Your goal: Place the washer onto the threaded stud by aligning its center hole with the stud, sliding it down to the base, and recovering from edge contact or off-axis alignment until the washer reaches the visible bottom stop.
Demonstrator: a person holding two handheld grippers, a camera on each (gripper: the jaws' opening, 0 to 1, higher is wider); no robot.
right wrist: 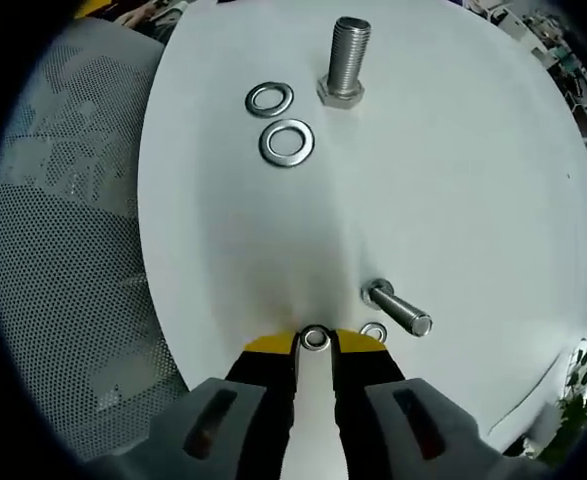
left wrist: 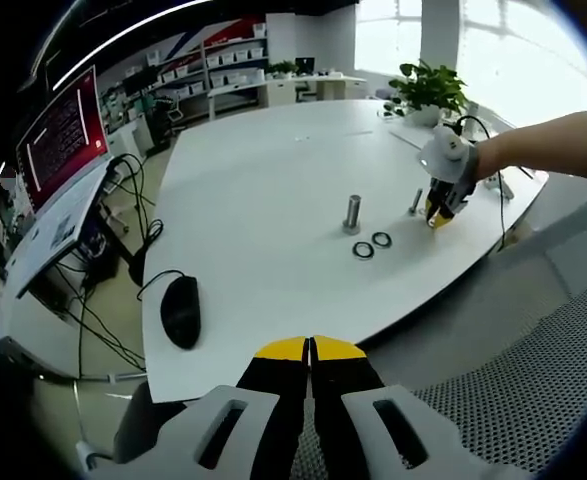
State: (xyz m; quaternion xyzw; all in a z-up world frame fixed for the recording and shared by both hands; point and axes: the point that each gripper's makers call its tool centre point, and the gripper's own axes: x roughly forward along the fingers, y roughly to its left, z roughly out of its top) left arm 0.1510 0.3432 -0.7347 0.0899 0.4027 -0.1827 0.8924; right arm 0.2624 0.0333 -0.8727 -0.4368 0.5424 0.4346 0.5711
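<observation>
A large threaded stud (right wrist: pixel 345 60) stands upright on its hex head on the white table (right wrist: pixel 453 190); it also appears mid-table as the stud (left wrist: pixel 352 213). Two large washers (right wrist: pixel 270 99) (right wrist: pixel 286 142) lie flat beside it, the same washers (left wrist: pixel 363 249) (left wrist: pixel 381 239) from the other side. My right gripper (right wrist: pixel 315 342) is shut on a small washer (right wrist: pixel 315 338) just above the table, near a small bolt (right wrist: pixel 398 310) lying on its side and another small washer (right wrist: pixel 373 332). A person's arm holds this right gripper (left wrist: pixel 441 208). My left gripper (left wrist: pixel 311 347) is shut and empty off the table's near edge.
A black mouse (left wrist: pixel 180 310) lies near the table's left corner, with cables beyond. A potted plant (left wrist: pixel 428 90) stands at the far side. A red-screen monitor (left wrist: pixel 63 130) is on the left. A mesh chair (right wrist: pixel 63 250) sits by the table edge.
</observation>
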